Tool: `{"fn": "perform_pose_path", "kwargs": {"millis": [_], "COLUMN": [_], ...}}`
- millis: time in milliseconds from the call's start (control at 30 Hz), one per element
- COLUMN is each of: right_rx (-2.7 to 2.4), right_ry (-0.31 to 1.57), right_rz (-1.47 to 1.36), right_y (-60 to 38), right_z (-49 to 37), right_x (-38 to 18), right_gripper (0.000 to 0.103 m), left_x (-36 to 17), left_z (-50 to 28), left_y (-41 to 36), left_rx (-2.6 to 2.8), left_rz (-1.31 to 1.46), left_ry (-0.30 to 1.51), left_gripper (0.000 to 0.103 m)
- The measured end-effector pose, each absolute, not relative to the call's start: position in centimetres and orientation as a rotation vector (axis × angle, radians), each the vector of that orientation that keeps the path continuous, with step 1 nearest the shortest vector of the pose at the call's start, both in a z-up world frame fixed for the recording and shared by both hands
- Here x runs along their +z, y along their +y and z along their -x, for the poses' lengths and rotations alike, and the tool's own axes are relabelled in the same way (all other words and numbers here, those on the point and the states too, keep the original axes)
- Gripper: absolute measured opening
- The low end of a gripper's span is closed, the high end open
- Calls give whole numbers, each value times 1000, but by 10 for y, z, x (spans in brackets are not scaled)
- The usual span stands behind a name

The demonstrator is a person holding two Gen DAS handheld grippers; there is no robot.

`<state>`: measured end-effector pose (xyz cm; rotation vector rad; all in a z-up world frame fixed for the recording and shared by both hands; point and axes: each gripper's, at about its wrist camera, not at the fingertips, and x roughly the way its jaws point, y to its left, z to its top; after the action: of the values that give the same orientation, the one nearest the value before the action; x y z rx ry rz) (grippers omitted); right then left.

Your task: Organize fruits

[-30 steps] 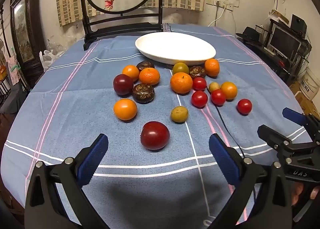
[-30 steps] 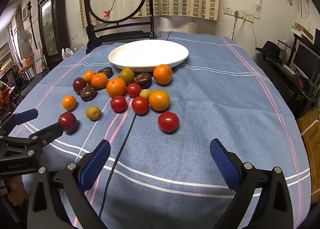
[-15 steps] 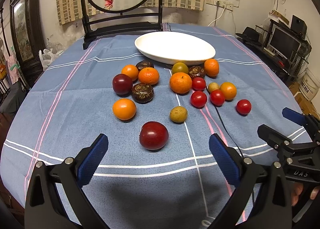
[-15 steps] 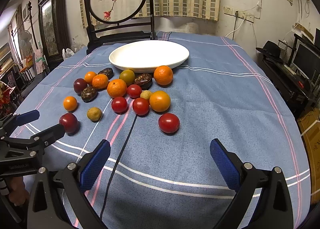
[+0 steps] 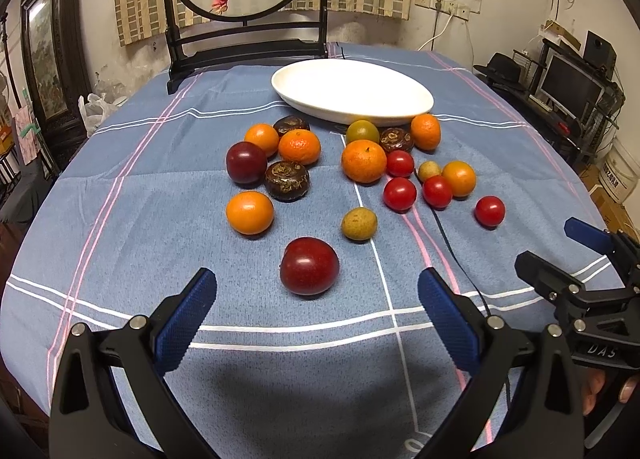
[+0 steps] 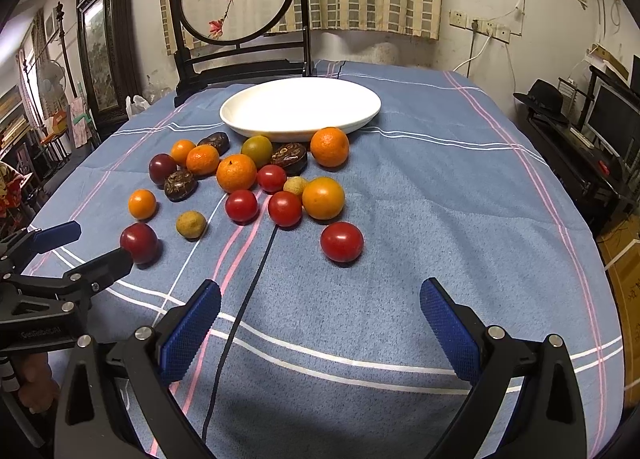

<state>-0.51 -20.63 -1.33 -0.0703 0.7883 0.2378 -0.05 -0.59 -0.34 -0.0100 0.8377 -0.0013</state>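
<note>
Two grippers: left gripper (image 5: 312,315) and right gripper (image 6: 320,317), jaws apart, empty
Dark red plum (image 5: 309,265): just ahead of left gripper
White plate (image 6: 300,109): empty, behind fruits

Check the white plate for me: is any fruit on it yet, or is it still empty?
Empty. The white plate shows only bare white surface in both wrist views; all the fruit, like the nearest dark red plum, lies on the blue tablecloth in front of it.

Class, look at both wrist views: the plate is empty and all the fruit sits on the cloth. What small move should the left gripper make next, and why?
Probably ease the left gripper forward until its open jaws straddle the dark red plum. That plum lies nearest, almost centred between the jaws, apart from the other fruit, and the white plate holds nothing yet.
</note>
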Motion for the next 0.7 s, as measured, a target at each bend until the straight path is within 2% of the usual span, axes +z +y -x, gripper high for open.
{"fn": "perform_pose_path", "kwargs": {"millis": [700], "right_rx": [240], "right_ry": [795], "right_rz": [63], "right_y": [-205], "right_z": [8], "right_x": [-20], "right_gripper": [100], "left_x": [-5], "left_z": [4], "left_y": [-7], "left_rx": [-3], "left_rz": [16], "left_ry": [838], "left_gripper": [99]}}
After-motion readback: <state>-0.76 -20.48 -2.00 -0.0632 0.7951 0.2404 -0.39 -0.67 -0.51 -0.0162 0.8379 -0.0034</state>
